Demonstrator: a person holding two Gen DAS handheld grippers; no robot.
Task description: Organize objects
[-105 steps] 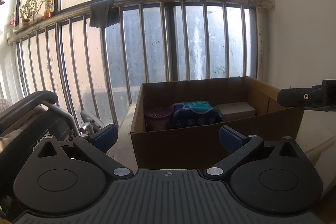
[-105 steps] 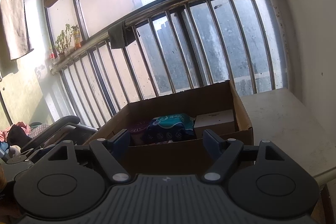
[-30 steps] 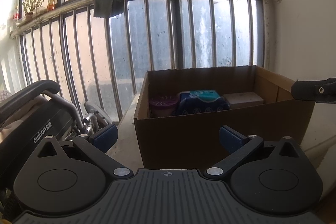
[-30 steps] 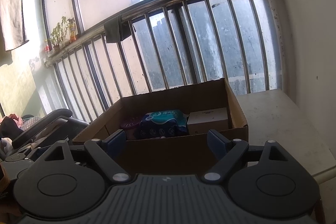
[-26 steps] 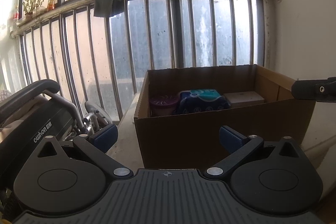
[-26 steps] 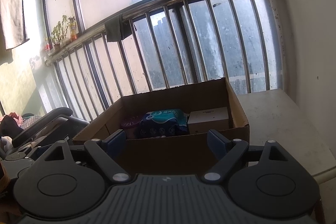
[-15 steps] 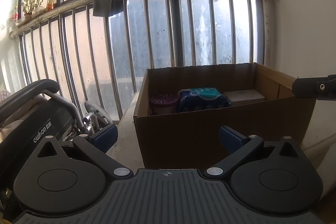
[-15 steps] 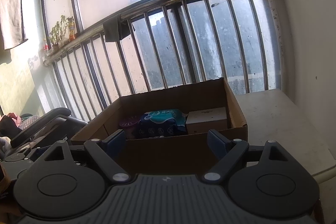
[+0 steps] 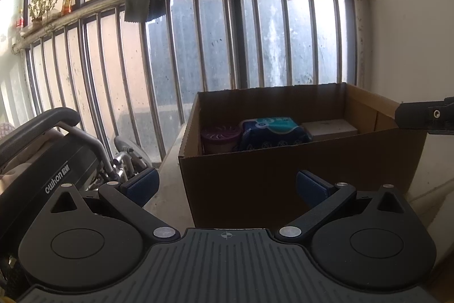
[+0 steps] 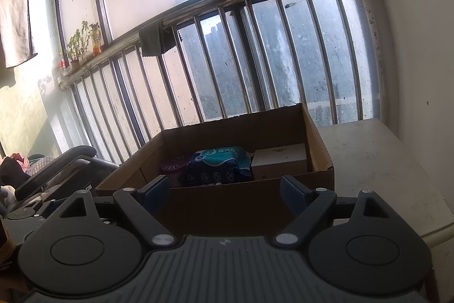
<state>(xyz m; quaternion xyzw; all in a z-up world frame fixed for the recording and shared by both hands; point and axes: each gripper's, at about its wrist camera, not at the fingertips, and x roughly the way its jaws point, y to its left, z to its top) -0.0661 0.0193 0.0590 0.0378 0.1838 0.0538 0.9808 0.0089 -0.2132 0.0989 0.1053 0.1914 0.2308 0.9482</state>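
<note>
Left wrist view, nearest plane: the left gripper [image 9: 225,185] has its jaws spread wide with nothing between them, facing the near wall of the cardboard box [image 9: 255,178]. Right wrist view, same plane: the right gripper [image 10: 224,190] is likewise spread and empty, held just short of the box's near rim. Compared with the views from a few seconds earlier, both cameras sit slightly higher and closer, so more of the box interior shows; nothing inside has moved and neither gripper carries anything. Middle plane, inside the box, left to right: a purple round container [image 9: 220,137], a blue and teal soft pack [image 9: 273,131] touching it, and a white carton [image 9: 329,128] just beside the pack, all against the far wall, with open floor nearer the camera. The box rests on a pale table [image 10: 369,161], bare to its right. Far plane: a folded wheelchair [image 9: 54,161] at left, then metal railing bars [image 9: 198,47] with a dark cloth [image 9: 142,4] draped over the top rail. Reading: the objects appear already gathered in the box, and the small rise suggests inspection or a coming reach inside rather than a placement.
</note>
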